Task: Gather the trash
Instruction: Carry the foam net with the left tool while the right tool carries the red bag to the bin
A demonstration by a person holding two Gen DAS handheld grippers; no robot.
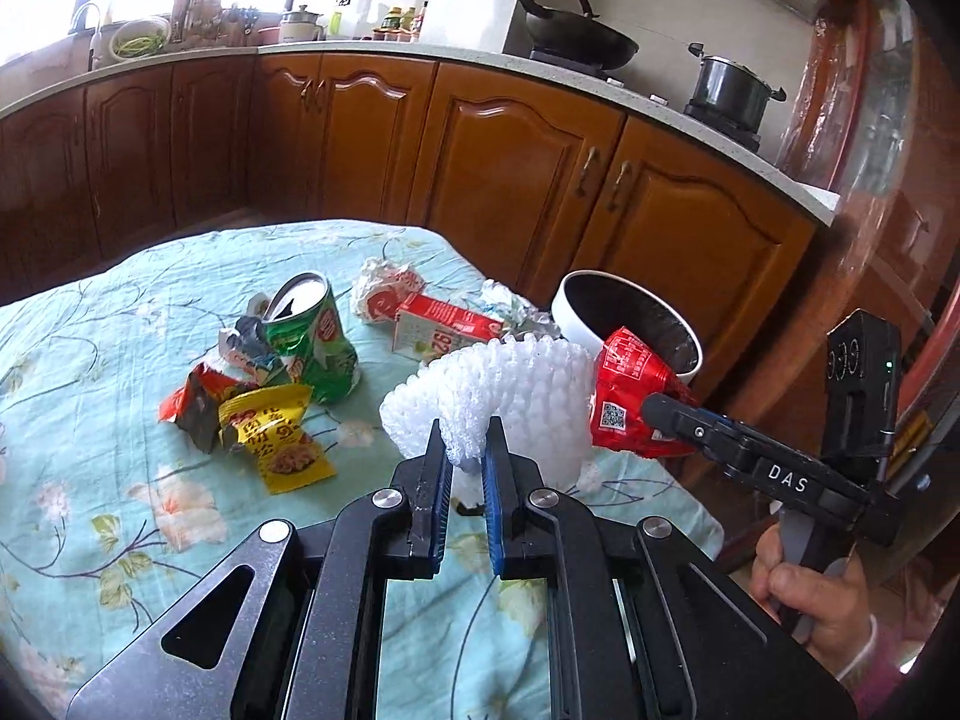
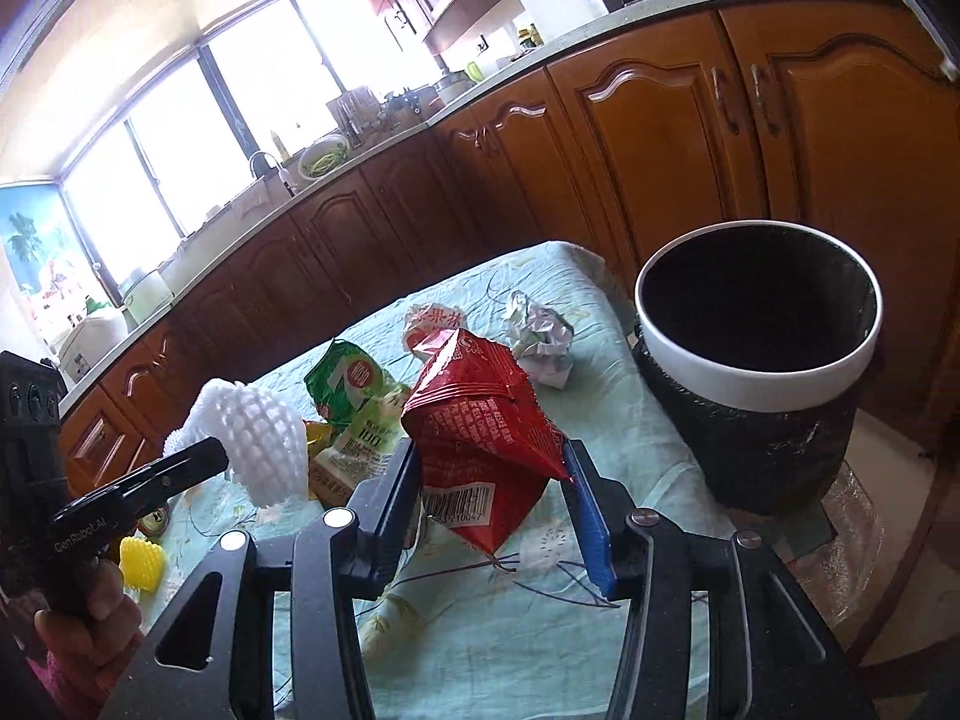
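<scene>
My left gripper (image 1: 465, 441) is shut on a white foam fruit net (image 1: 510, 390) and holds it above the table; the net also shows in the right wrist view (image 2: 252, 438). My right gripper (image 2: 489, 468) is shut on a red snack wrapper (image 2: 480, 426), held above the table left of the bin; the wrapper also shows in the left wrist view (image 1: 630, 402). A white-rimmed black trash bin (image 2: 762, 360) stands beside the table's right edge; it also shows in the left wrist view (image 1: 624, 312). Left on the cloth are a crushed green can (image 1: 312, 336), a yellow packet (image 1: 276, 438), a red-white carton (image 1: 444, 324) and crumpled paper (image 2: 540, 336).
The table carries a light blue flowered cloth (image 1: 120, 480). Brown kitchen cabinets (image 1: 510, 144) run behind it under a counter with a wok (image 1: 570, 30) and a pot (image 1: 732, 84). A yellow foam net (image 2: 141, 561) lies near the left hand.
</scene>
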